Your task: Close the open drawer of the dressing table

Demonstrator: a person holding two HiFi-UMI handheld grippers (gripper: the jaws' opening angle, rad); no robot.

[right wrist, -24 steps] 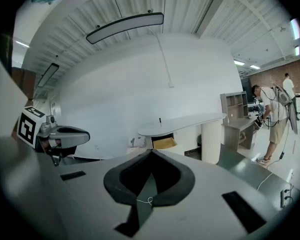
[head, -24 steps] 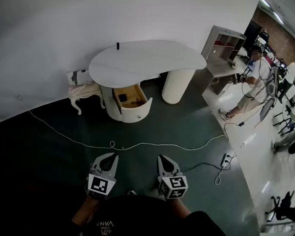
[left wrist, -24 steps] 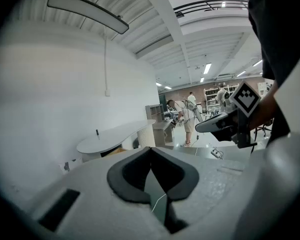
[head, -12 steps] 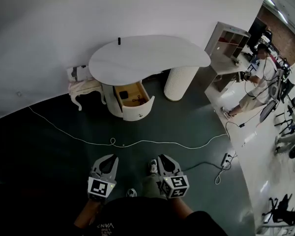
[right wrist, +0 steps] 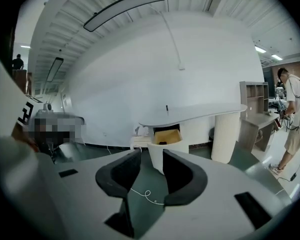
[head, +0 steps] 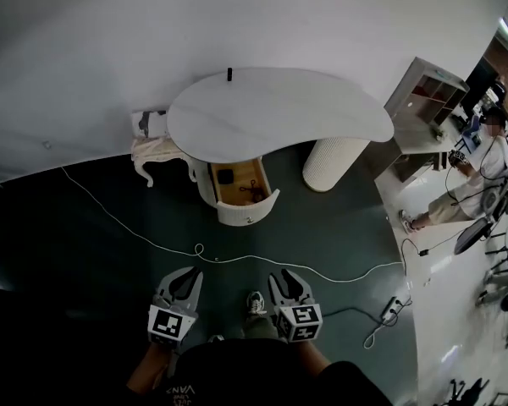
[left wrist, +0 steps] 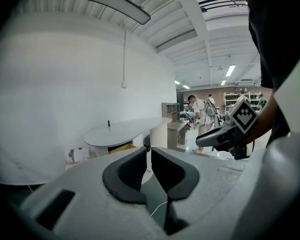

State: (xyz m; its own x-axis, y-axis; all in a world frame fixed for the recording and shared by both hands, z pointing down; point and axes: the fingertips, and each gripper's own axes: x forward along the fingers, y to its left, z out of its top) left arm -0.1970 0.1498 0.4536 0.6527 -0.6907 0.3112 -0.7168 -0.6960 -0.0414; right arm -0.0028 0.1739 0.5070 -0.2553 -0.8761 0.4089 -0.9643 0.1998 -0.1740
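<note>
**A:** ok, what's hard to read here, starting from the left?

**B:** The pale stool (head: pixel 155 150) is half tucked under the table (head: pixel 271 112), so only one end shows. The left gripper (head: pixel 184 276) sits low in the head view. Its jaws are a thin slit apart with nothing in it.

**A:** and the drawer?

**B:** The drawer (head: pixel 241 194) is pulled out from under the table top, front facing the person, well away from both grippers. Its back end is hidden by the top. There are a couple of small dark bits (head: pixel 225 176) inside, too tiny to name.

**A:** right side?

**B:** The right gripper (head: pixel 286 277) has its jaws opening with nothing between them. You just see floor and a loop of cable (head: pixel 237 259) through the gap. There's a person (head: pixel 470 172) way off at the right, too small for detail.
</note>
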